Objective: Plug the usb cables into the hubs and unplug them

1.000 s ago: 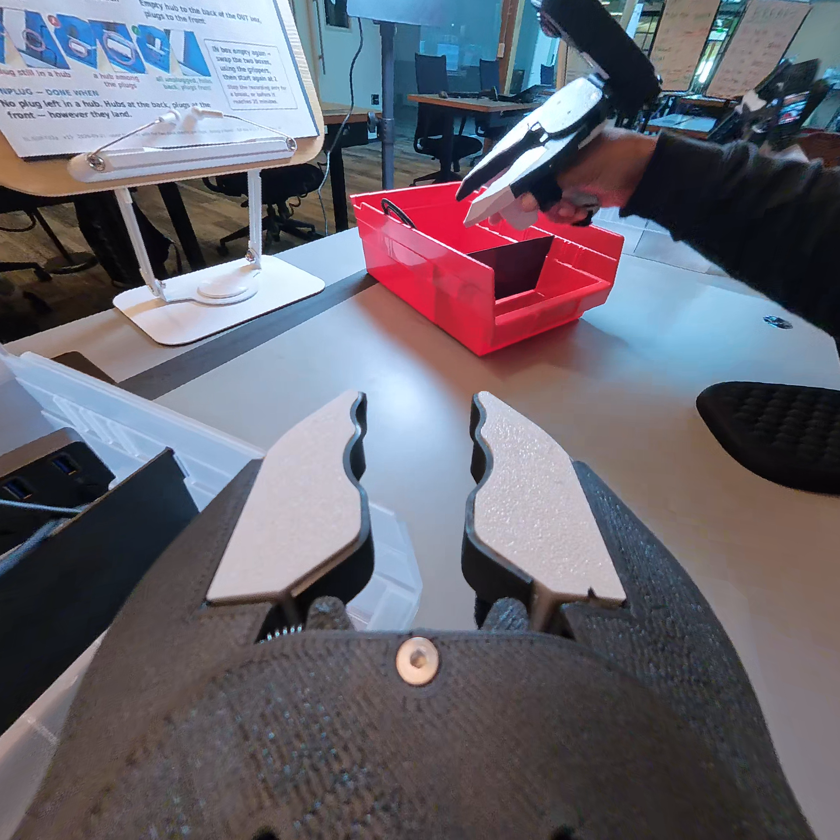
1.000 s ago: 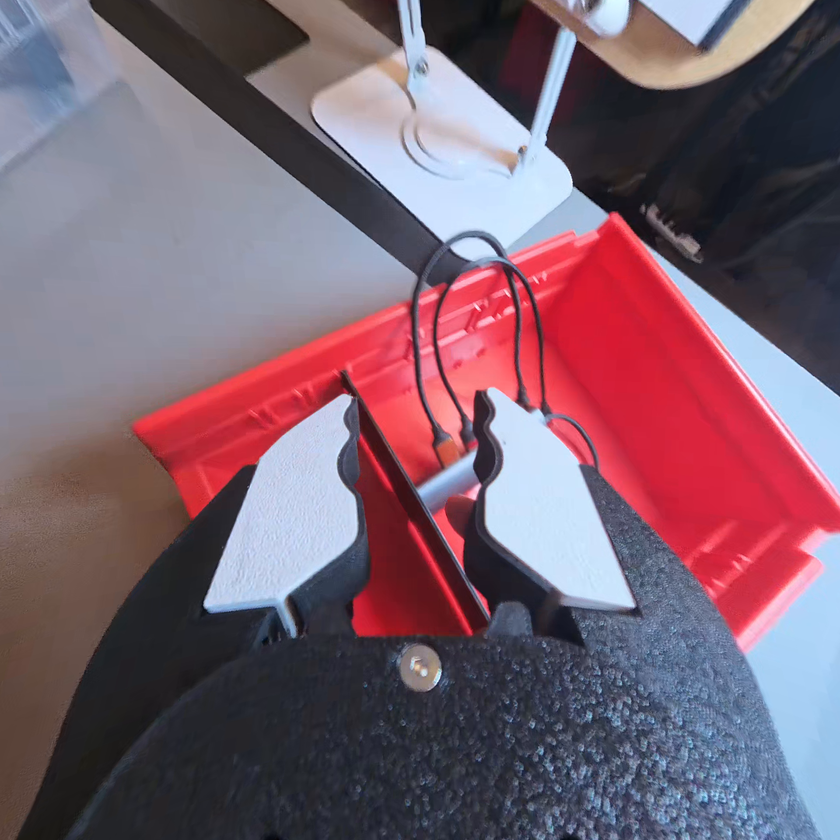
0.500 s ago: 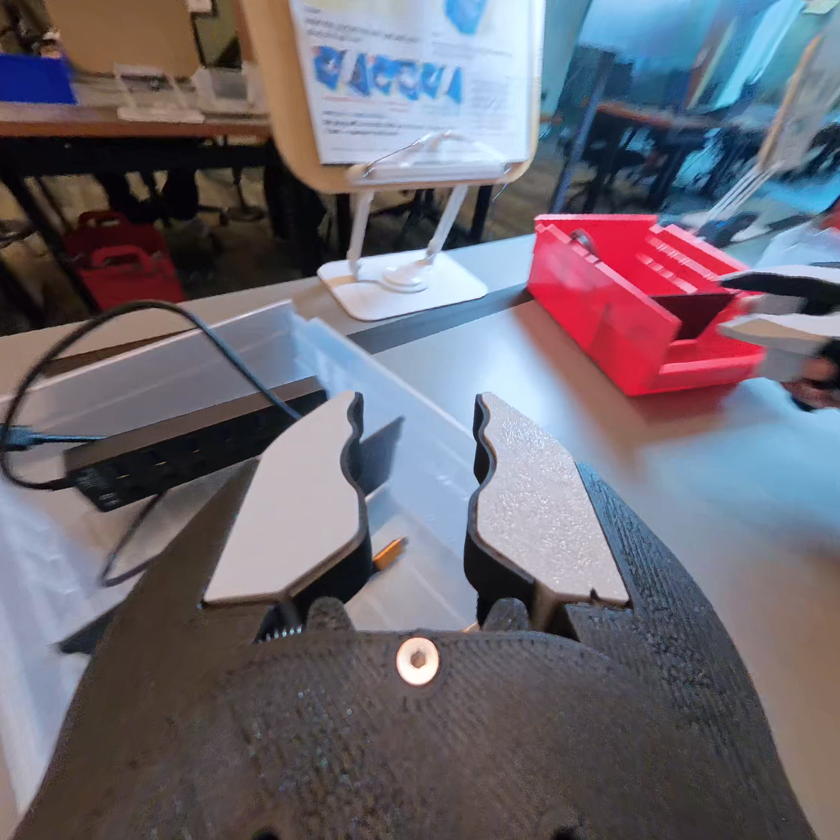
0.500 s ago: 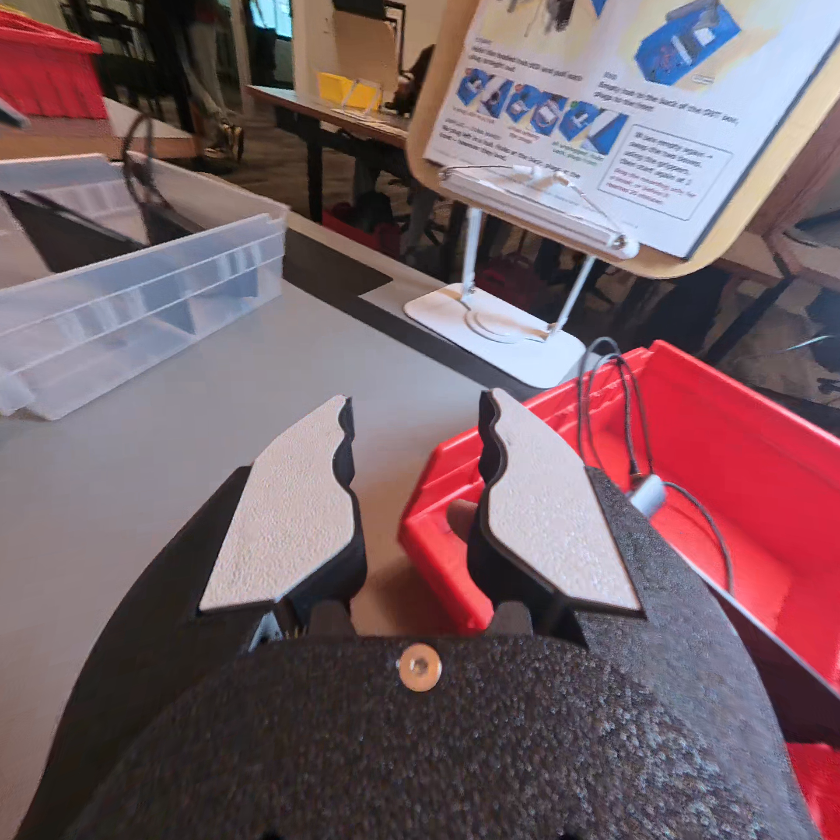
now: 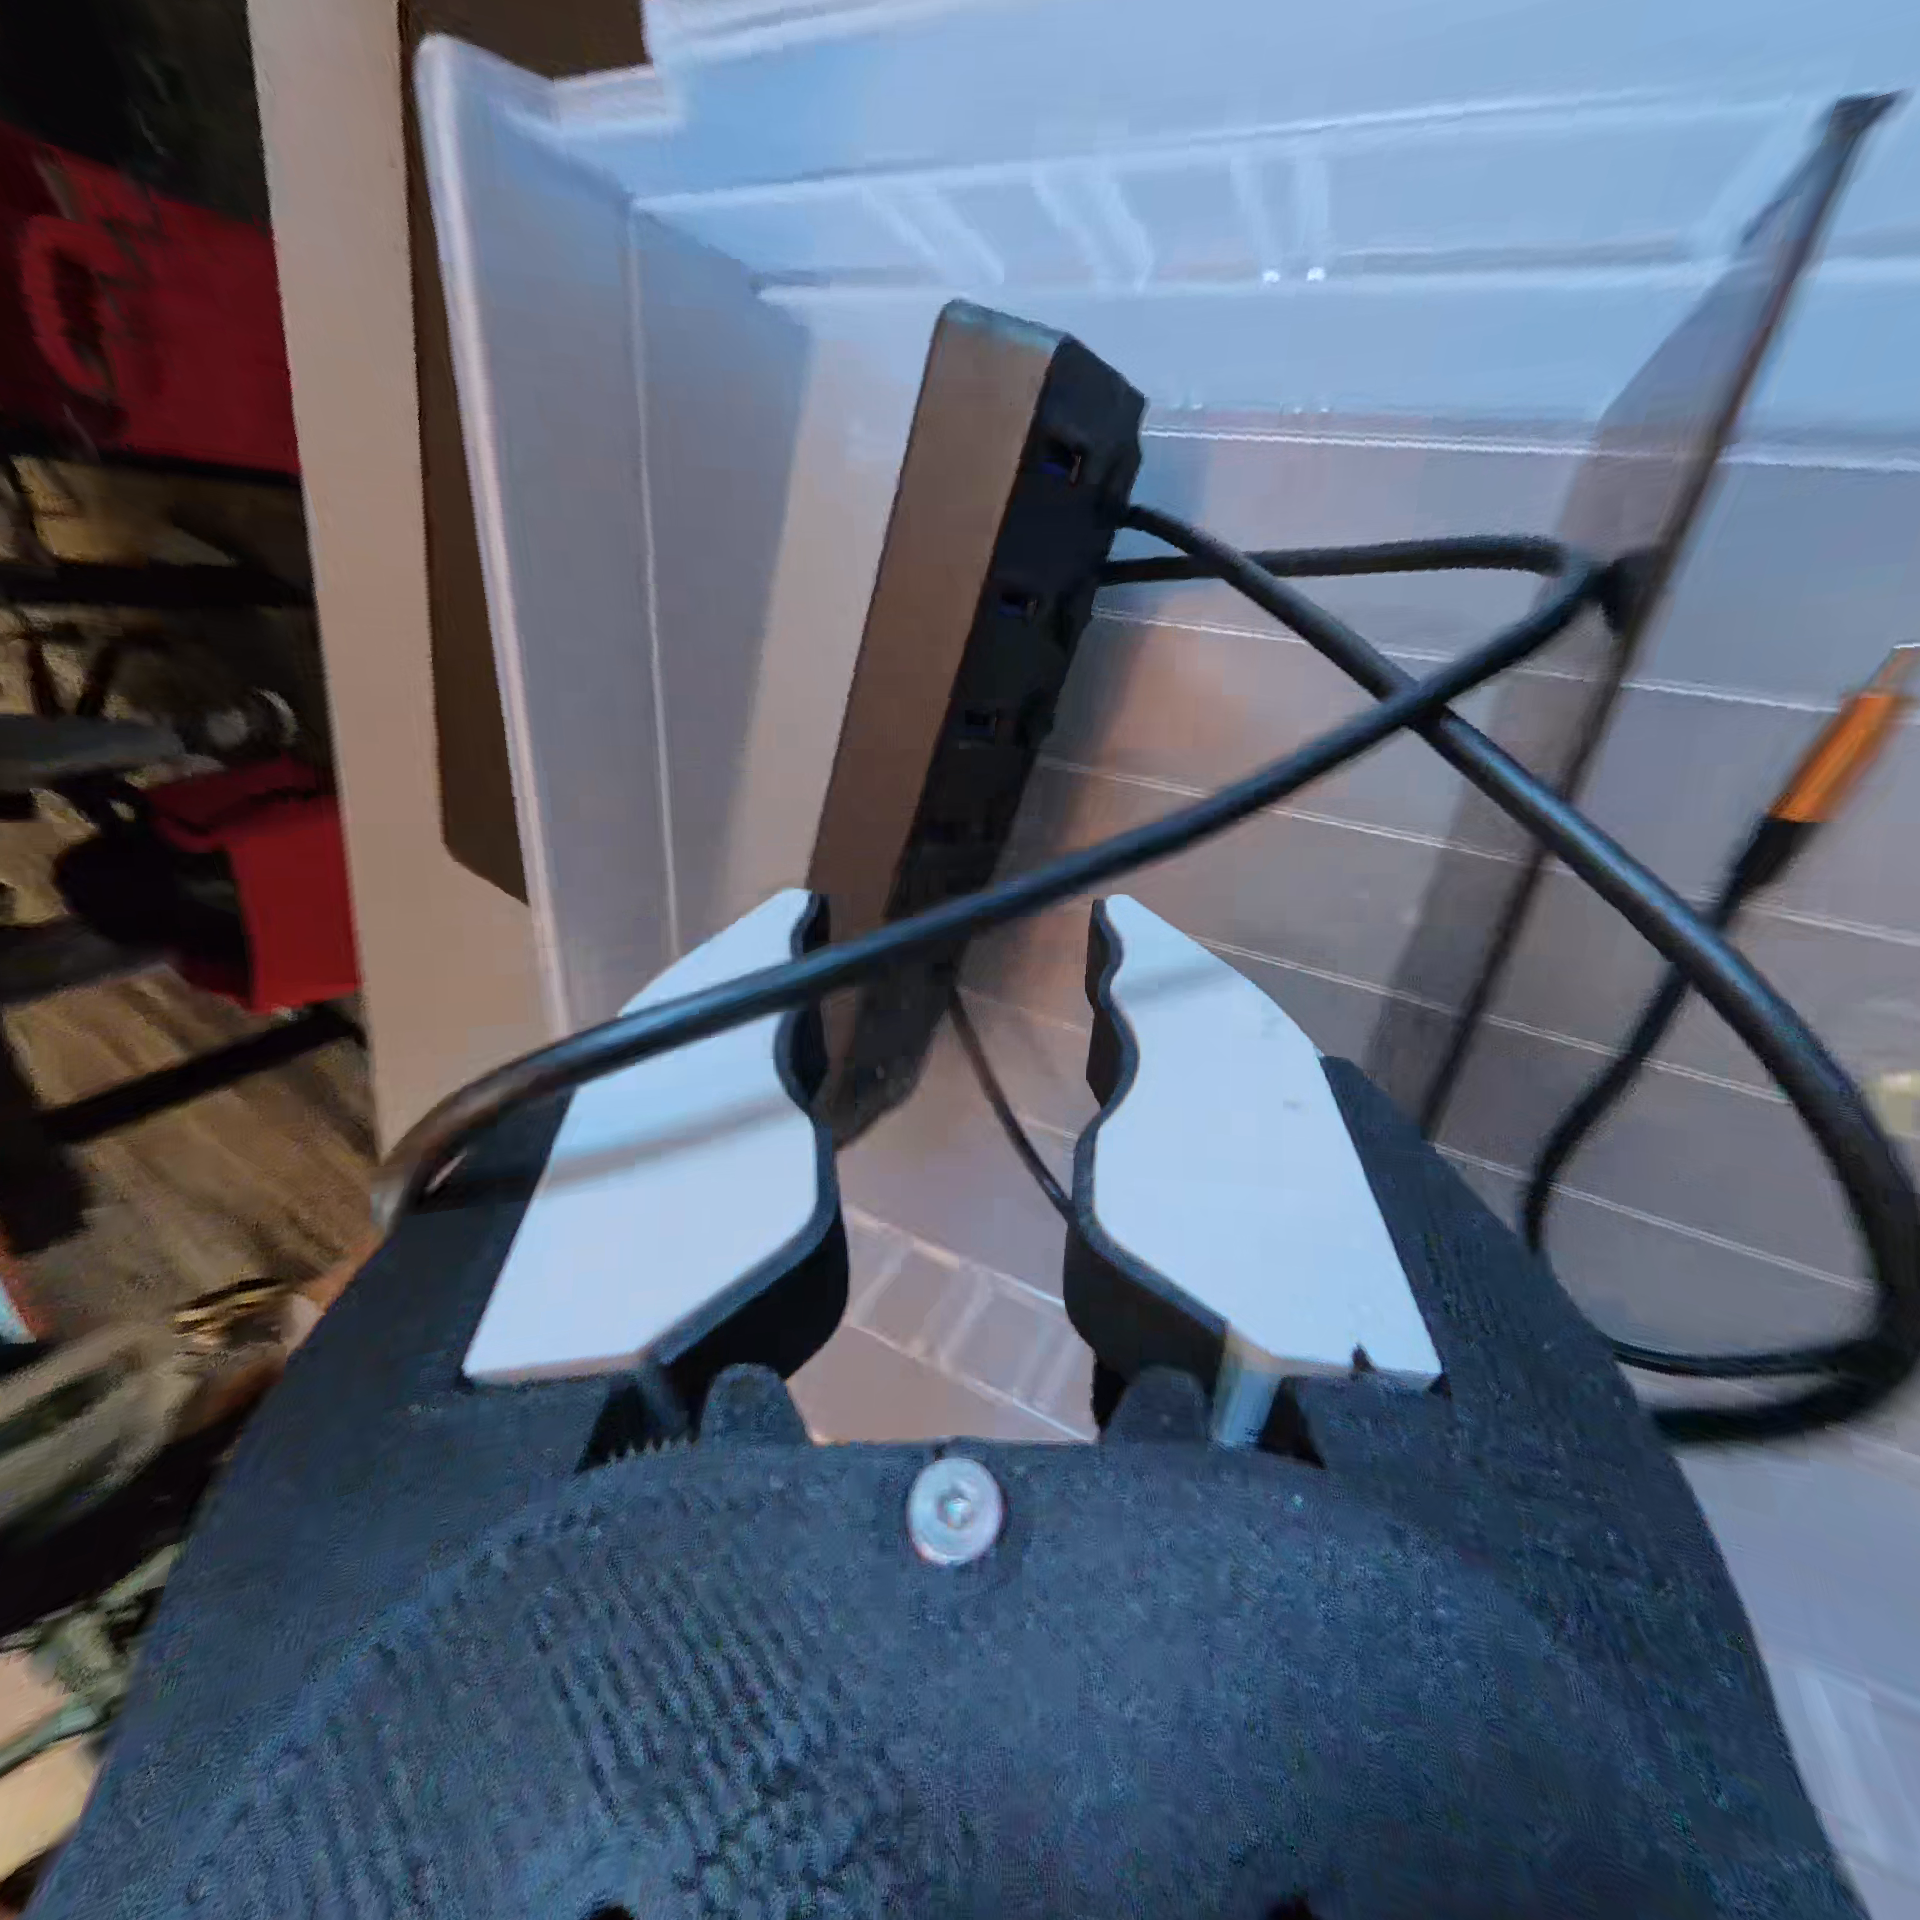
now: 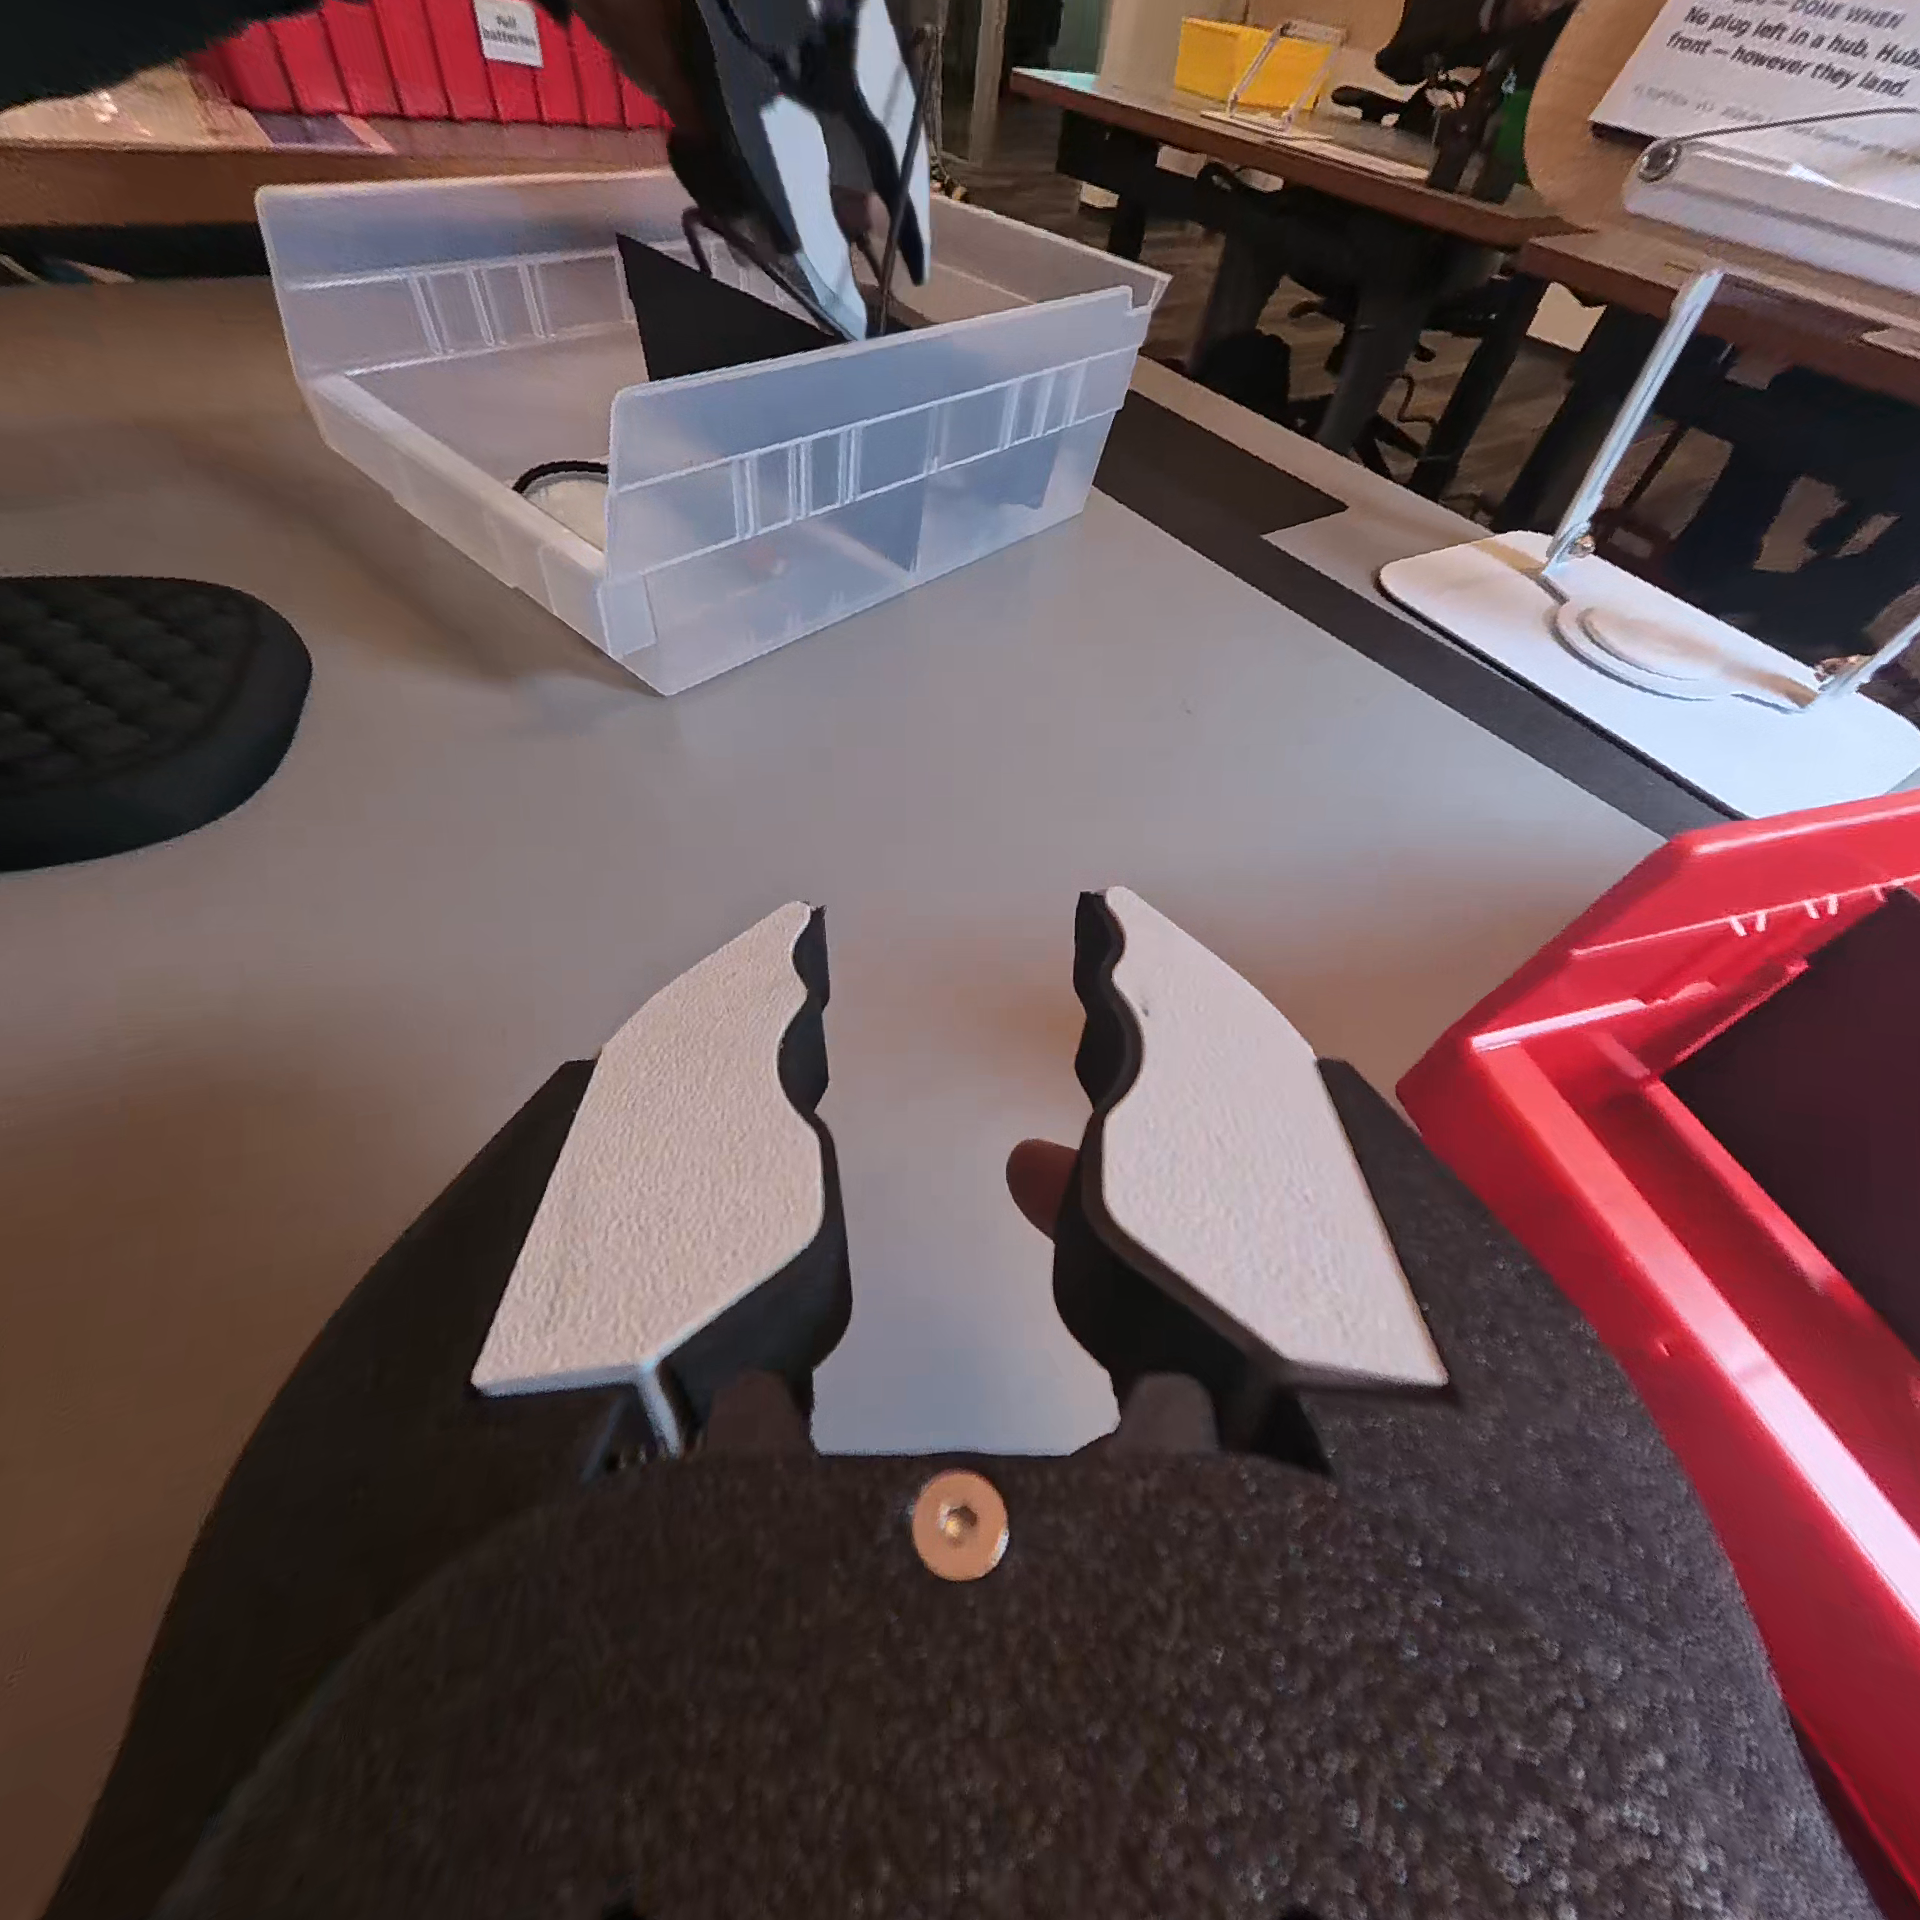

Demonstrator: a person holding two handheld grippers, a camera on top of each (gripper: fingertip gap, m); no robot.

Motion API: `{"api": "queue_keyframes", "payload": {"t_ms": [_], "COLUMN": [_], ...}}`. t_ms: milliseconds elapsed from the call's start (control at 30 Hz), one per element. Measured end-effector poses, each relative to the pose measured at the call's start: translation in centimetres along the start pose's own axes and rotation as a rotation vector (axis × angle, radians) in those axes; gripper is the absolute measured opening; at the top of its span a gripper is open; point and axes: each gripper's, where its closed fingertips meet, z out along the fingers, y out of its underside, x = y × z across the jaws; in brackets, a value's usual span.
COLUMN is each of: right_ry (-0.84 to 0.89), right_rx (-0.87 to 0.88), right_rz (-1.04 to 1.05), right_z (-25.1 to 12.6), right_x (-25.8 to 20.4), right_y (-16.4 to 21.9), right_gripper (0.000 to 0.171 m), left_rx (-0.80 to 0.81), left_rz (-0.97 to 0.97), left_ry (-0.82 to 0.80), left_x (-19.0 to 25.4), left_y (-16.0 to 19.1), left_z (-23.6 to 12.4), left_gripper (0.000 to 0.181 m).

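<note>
Two grippers, both spread with nothing held. Left gripper (image 5: 951, 914) is down in the clear bin (image 5: 1351, 156), fingertips either side of the near end of the hub (image 5: 997, 623), jaws not closed on it. Black cable (image 5: 1299, 748) loops over the left finger (image 5: 665, 1174); orange plug (image 5: 1839, 758) lies loose to the right. Right gripper (image 6: 951, 909) hovers over bare table (image 6: 520, 987), red bin (image 6: 1558, 1143) beside it
</note>
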Motion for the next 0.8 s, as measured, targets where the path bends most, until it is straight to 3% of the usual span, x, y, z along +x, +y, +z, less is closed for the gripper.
{"api": "queue_keyframes", "payload": {"t_ms": [133,233,300,567,800], "right_ry": [-0.028,-0.046,-0.049,-0.087,-0.071], "right_rx": [0.023,0.034,0.041,0.062,0.087], "right_rz": [0.028,0.026,0.016,0.013,-0.037], "right_z": [-0.4,-0.6,-0.7,-0.6,-1.2], "right_x": [0.1,0.0,0.0,-0.7,-1.2], "right_y": [0.0,0.0,0.0,-0.5,-1.3], "right_gripper": [0.044,0.042,0.041,0.039,0.038], "left_rx": [-0.066,-0.105,-0.111,-0.313,-0.286], "left_rz": [0.111,0.178,0.162,0.231,0.103], "left_ry": [0.033,-0.018,0.006,0.212,0.309], "left_x": [-0.4,-1.0,-0.8,1.0,0.1], "left_y": [-0.7,-0.3,-0.3,0.8,-1.2], "left_z": [2.8,4.6,3.8,-5.6,-15.9], "left_gripper": [0.057,0.047,0.035,0.028,0.027]}}
